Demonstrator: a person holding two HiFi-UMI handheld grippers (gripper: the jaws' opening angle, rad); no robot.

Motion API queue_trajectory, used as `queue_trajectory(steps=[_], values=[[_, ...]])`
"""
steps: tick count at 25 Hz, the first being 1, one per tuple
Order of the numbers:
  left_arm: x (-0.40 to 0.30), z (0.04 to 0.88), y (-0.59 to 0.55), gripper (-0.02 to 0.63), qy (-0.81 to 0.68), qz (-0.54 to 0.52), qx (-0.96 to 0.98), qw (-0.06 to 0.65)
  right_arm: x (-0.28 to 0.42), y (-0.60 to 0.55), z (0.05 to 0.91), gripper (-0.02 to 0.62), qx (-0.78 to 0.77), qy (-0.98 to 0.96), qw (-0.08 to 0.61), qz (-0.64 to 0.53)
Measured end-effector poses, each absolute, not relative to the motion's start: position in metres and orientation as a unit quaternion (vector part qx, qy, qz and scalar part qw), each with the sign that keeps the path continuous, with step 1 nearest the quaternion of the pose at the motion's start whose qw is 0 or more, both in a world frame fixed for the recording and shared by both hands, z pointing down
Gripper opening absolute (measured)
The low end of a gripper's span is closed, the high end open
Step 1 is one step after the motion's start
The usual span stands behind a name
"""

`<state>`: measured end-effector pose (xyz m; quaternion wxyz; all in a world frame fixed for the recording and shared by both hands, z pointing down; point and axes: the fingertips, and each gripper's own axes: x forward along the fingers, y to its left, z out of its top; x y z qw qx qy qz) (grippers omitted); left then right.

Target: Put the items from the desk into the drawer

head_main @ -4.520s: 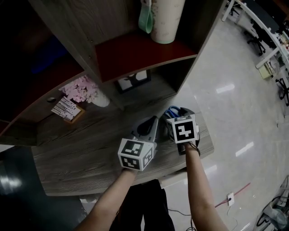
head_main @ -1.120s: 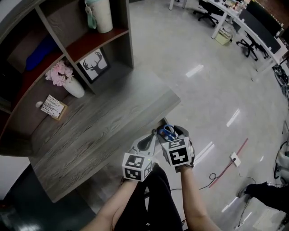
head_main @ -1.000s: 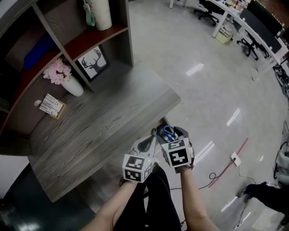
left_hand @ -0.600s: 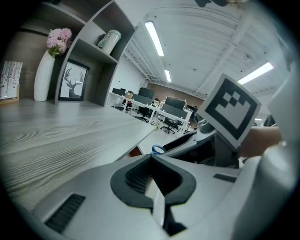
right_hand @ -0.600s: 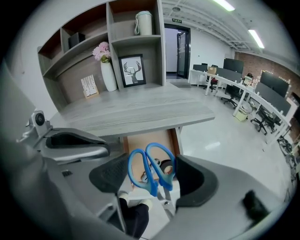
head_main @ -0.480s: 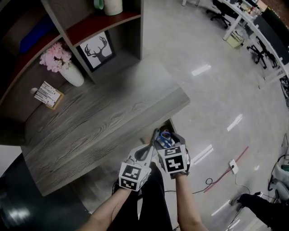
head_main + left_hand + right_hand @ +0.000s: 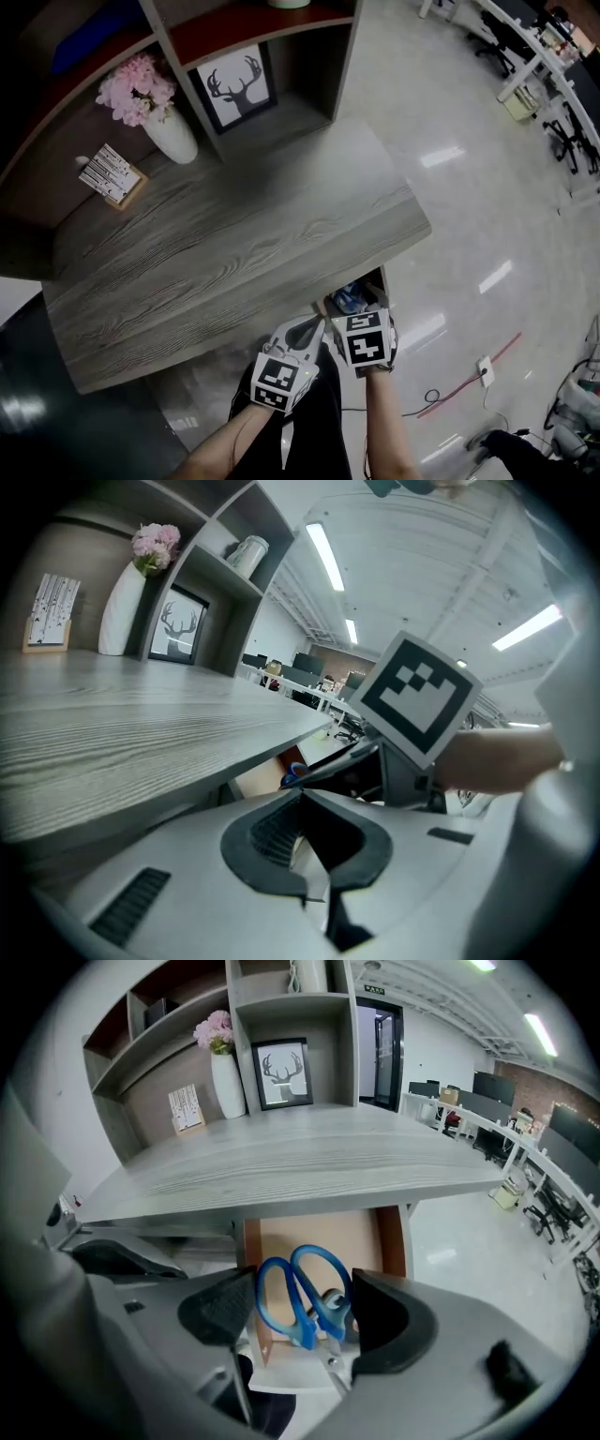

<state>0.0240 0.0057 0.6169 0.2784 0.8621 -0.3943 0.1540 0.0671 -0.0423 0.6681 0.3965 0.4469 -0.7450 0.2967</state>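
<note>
Scissors: blue-handled scissors (image 7: 304,1333), the handle loops facing away from you, the pivot and blades running back toward your hand.
Where they are: in the air over the front edge of the open drawer (image 7: 319,1232), not yet inside it.
Right gripper: your right gripper (image 7: 302,1303) stands wide and grips the scissors by the two handle loops, one pad against each side.
Left gripper: your left gripper (image 7: 302,832) is closed with nothing in it, and sits just beside your right one, below the desk edge.
How they will handle: likely light and stiff. The plastic loops look smooth, so they may slip or swing on the pivot if you tilt them. The blade tips are the only hazard.
Where to hold: the grip across both loops looks sound, since it keeps the blades together.
Drawer: a shallow tray with a brown base and a pale front, pulled out from under the right end of the desk. What shows of its base is bare.
Desk: a grey wood-grain desk (image 7: 234,244). At the back stand a white vase of pink flowers (image 7: 173,141), a framed deer picture (image 7: 239,84) and a small card stand (image 7: 111,173).
Room: a glossy pale floor (image 7: 469,206) reflecting ceiling lights, with office chairs and tables well away.
</note>
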Motion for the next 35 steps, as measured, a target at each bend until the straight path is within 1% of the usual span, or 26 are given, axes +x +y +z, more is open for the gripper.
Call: queue_trajectory(steps=[7,12,22,27,28,29,30,35], values=[[0.013,0.626,0.000,0.009,-0.405,0.154,0.855,0.286,0.049,-0.064,0.684,0.329,0.431,-0.771,0.389,0.262],[0.019,0.625,0.000,0.009,-0.402,0.153,0.855,0.290,0.059,-0.056,0.687,0.330,0.438,-0.763,0.415,0.234],[0.035,0.616,0.004,0.009,-0.386,0.153,0.864,0.284,0.074,-0.045,0.682,0.330,0.444,-0.756,0.404,0.262],[0.038,0.616,0.009,0.009,-0.378,0.157,0.867,0.284,0.079,-0.032,0.685,0.328,0.440,-0.748,0.413,0.277],[0.038,0.617,0.011,0.009,-0.379,0.158,0.866,0.285,0.084,-0.033,0.684,0.306,0.455,-0.740,0.410,0.276],[0.038,0.617,0.011,0.009,-0.379,0.158,0.866,0.285,0.089,-0.033,0.682,0.122,0.475,-0.731,0.407,0.274],[0.037,0.616,0.012,0.009,-0.379,0.156,0.866,0.285,0.094,-0.033,0.681,0.011,0.489,-0.722,0.403,0.275],[0.037,0.609,0.011,0.009,-0.380,0.150,0.868,0.283,0.094,-0.024,0.676,0.011,0.497,-0.716,0.391,0.295]])
